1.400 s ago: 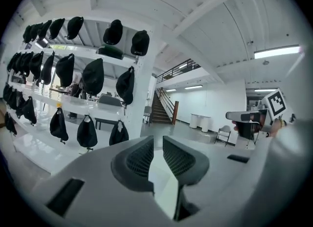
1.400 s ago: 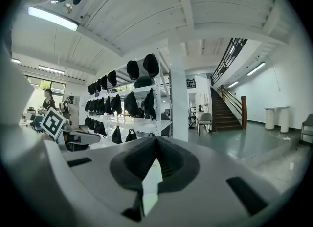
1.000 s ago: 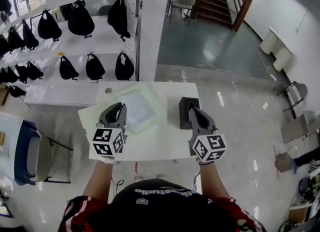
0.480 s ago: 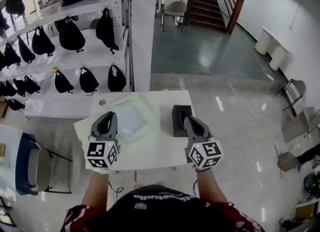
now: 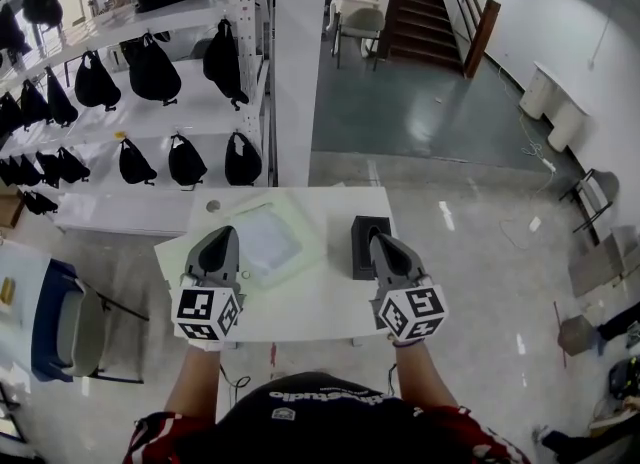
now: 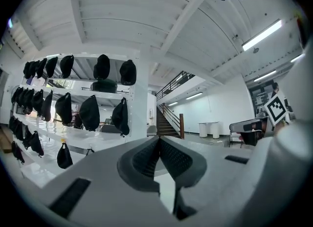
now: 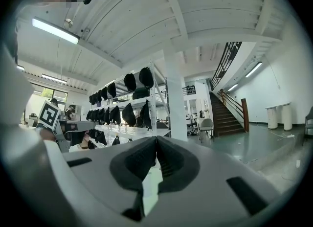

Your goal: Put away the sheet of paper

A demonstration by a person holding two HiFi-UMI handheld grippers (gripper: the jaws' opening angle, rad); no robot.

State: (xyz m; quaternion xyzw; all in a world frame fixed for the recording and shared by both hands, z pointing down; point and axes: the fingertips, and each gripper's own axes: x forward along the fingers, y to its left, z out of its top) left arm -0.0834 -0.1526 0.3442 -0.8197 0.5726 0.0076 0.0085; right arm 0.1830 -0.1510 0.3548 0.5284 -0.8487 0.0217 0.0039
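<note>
A white sheet of paper in a pale green clear sleeve (image 5: 268,239) lies flat on the white table (image 5: 320,297), at the back middle. My left gripper (image 5: 224,233) hovers level at the sleeve's left edge. In the left gripper view the left gripper (image 6: 159,139) has its pads together: the jaws have just been closing and nothing is between them. My right gripper (image 5: 377,239) is held level beside a black box (image 5: 362,233), to the right of the sleeve. The right gripper view shows the right gripper (image 7: 156,139) shut and empty.
White shelves hung with black bags (image 5: 150,67) stand behind the table on the left. A white column (image 5: 295,62) rises just beyond the table. A blue and grey chair (image 5: 60,317) sits to the left, and stairs (image 5: 425,2) lie far back.
The left gripper's jaws were apart by the sleeve's left edge and are now shut with nothing in them. The left hand rose a little. The right gripper stayed put.
</note>
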